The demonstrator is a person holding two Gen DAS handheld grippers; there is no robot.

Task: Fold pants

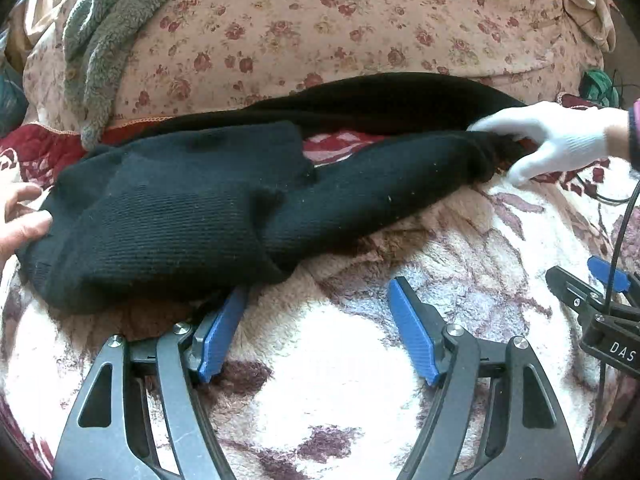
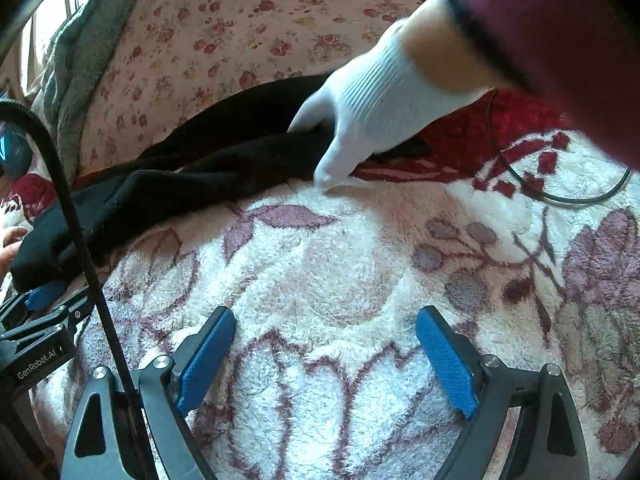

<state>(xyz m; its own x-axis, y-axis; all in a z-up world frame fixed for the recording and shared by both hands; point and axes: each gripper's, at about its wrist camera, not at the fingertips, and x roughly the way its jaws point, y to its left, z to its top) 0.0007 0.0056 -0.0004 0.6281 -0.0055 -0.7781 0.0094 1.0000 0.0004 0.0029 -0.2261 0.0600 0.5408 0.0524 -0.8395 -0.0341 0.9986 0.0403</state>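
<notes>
1. On a fleecy cream blanket (image 1: pixel 340 360) patterned with plum-coloured leaves, a pair of black knit pants (image 1: pixel 180 216) is lying crumpled, its bulk bunching at one end and a leg trailing away toward a white-gloved hand (image 1: pixel 560 140).
2. Just beside the pants' near edge, the left gripper (image 1: pixel 316 320) is resting with its blue-padded jaws spread wide and gripping nothing; its left pad (image 1: pixel 220 336) is lying right at the hem of the bunched fabric, though whether it is touching cannot be told.
3. Well apart from the pants, the right gripper (image 2: pixel 324 356) is sitting over bare blanket, its blue pads likewise gaping wide and holding nothing.
4. At the far end of the pants' leg, the gloved hand is pinching the dark fabric, a plum-red sleeve (image 2: pixel 560 40) showing above its wrist in the right wrist view.
5. At the opposite, bunched end of the pants, a bare hand (image 1: pixel 20 216) is pressing its fingers against the cloth.
6. Beyond the pants, a rose-print quilt (image 1: pixel 320 32) is rising in a mound, with a grey fleece garment (image 1: pixel 104 40) draping over it.
7. Past the gloved hand from the pants, a black cable (image 2: pixel 560 196) is looping across the blanket.
</notes>
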